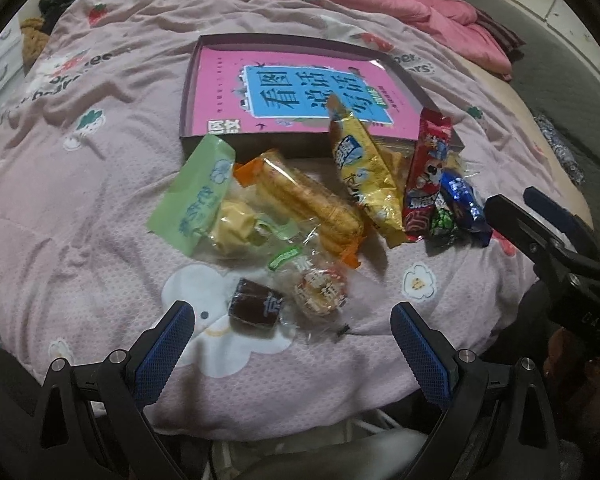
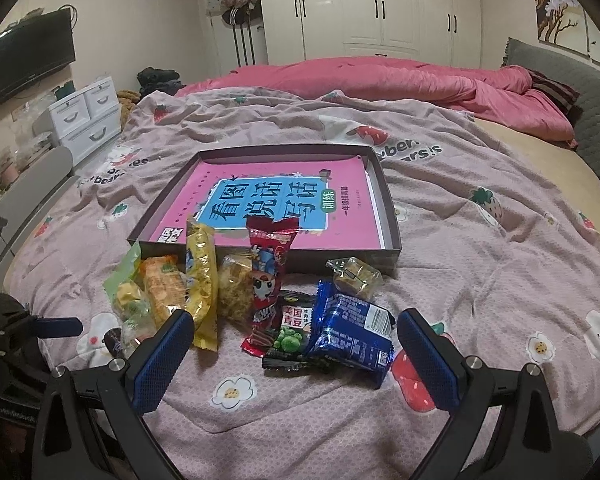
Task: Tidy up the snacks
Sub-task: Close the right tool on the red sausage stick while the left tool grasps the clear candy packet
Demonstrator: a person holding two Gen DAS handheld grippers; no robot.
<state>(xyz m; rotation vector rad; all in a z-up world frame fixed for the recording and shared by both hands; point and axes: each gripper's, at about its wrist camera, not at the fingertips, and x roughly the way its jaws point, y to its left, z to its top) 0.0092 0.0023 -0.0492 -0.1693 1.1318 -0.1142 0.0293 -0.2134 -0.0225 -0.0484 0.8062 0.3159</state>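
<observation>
Snack packets [image 2: 284, 312] crowd the box's [image 2: 392, 216] near wall; bare blanket [image 2: 480, 264] lies open rightward.

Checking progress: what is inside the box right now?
Only a pink book lies inside the box; no snacks. Anything under the book is hidden.

I read 看图说话写话 and 训练 on the pink book [image 2: 268, 204], 美国青豆 on the black packet [image 2: 290, 334], 京 on the dark sweet [image 1: 255, 307].
</observation>
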